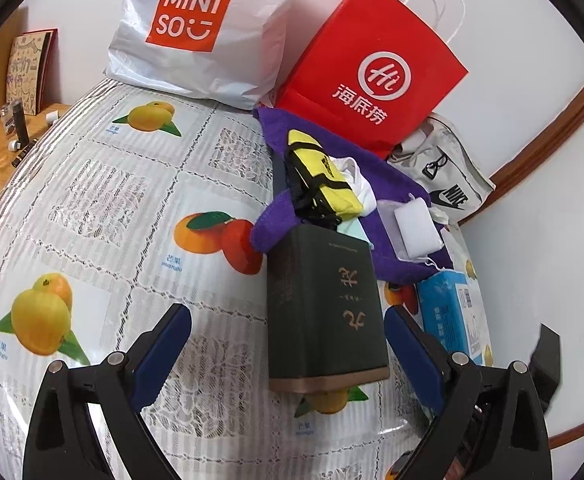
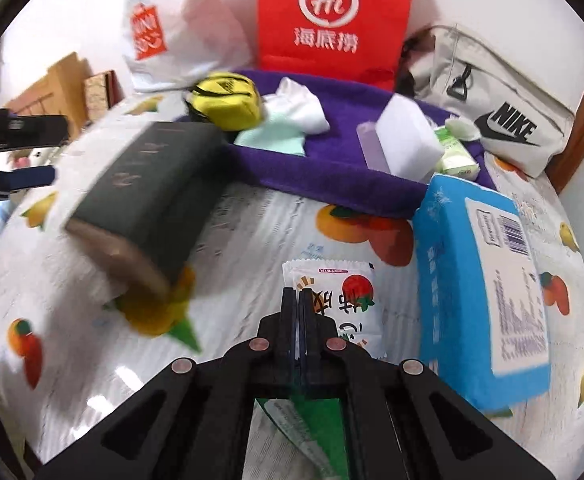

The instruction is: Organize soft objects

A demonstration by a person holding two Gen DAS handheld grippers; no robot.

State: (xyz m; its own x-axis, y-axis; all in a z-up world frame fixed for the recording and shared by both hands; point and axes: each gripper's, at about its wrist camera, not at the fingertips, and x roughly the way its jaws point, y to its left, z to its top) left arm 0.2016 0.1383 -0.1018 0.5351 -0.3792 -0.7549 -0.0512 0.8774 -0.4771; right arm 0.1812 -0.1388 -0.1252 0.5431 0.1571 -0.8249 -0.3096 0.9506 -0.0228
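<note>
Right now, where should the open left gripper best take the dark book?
Probably across the dark book at its near end, fingers on the two long sides, coming from the near edge. It lies flat, lengthwise between the open left gripper fingers, far end tucked into the purple towel.

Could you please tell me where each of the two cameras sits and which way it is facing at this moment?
Left wrist: on the left gripper, angled down at the table; its open jaws flank the dark green book.
Right wrist: on the right gripper, angled down, jaws shut over a snack packet; the other gripper shows at the left edge.
Shared: the book, purple towel, red paper bag and blue tissue pack.
</note>
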